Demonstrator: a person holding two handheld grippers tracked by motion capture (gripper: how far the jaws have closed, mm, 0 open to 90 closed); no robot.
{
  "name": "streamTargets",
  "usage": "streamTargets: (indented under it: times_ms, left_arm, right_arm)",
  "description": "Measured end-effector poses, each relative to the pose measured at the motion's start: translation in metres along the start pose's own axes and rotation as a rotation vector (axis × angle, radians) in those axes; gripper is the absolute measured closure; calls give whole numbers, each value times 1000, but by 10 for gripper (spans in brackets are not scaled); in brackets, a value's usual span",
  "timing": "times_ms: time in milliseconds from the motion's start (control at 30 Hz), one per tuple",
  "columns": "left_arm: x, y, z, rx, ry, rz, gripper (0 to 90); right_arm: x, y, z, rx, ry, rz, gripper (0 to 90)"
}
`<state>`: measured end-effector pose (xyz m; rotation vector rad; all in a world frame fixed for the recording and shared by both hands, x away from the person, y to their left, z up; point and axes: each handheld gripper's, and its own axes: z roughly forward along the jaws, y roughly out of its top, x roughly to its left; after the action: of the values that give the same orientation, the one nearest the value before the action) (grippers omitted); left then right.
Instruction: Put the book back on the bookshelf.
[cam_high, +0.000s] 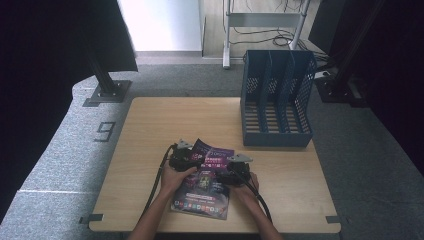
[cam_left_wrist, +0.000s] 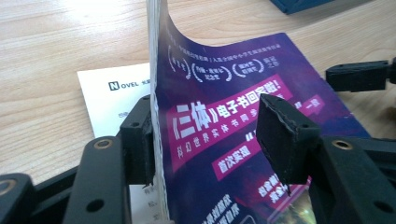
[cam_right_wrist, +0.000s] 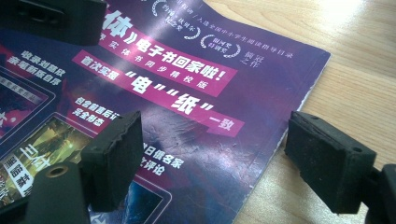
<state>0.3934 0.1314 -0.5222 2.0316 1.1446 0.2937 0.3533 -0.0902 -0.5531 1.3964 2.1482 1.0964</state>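
At table centre, both grippers work a purple magazine (cam_high: 202, 192).
Left gripper (cam_left_wrist: 210, 140) straddles its lifted cover, jaws apart, probably to pinch it; right gripper (cam_right_wrist: 233, 163) gapes over the edge.

A light wooden tabletop (cam_high: 150, 150) carries everything. On it lie a purple magazine (cam_high: 202, 192) near the front edge and a white slip (cam_left_wrist: 109, 100) beside it. A blue file rack (cam_high: 276, 100) stands at the far right.

The high view looked down from above the wooden table (cam_high: 150, 130), while both gripper views faced closely the glossy purple magazine (cam_left_wrist: 224, 121).
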Motion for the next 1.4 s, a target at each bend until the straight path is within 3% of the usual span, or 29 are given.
streamTargets:
  times_ms: [167, 433, 667, 900, 1100, 1400]
  left_arm:
    - [3, 1, 3, -20, 19, -21, 484]
    - [5, 2, 4, -32, 18, -19, 553]
    - [8, 1, 7, -26, 48, -19, 635]
    - [9, 1, 7, -15, 32, -25, 651]
    - [8, 1, 6, -1, 58, -3, 725]
    - [2, 6, 2, -25, 50, 38, 834]
  right_arm:
    - [0, 0, 0, 0, -1, 0, 188]
    - [0, 0, 0, -1, -5, 3, 187]
    - [0, 0, 0, -1, -7, 5, 186]
    - [0, 0, 0, -1, -8, 5, 186]
    - [0, 0, 0, -1, -8, 5, 187]
    - [0, 0, 0, -1, -7, 5, 186]
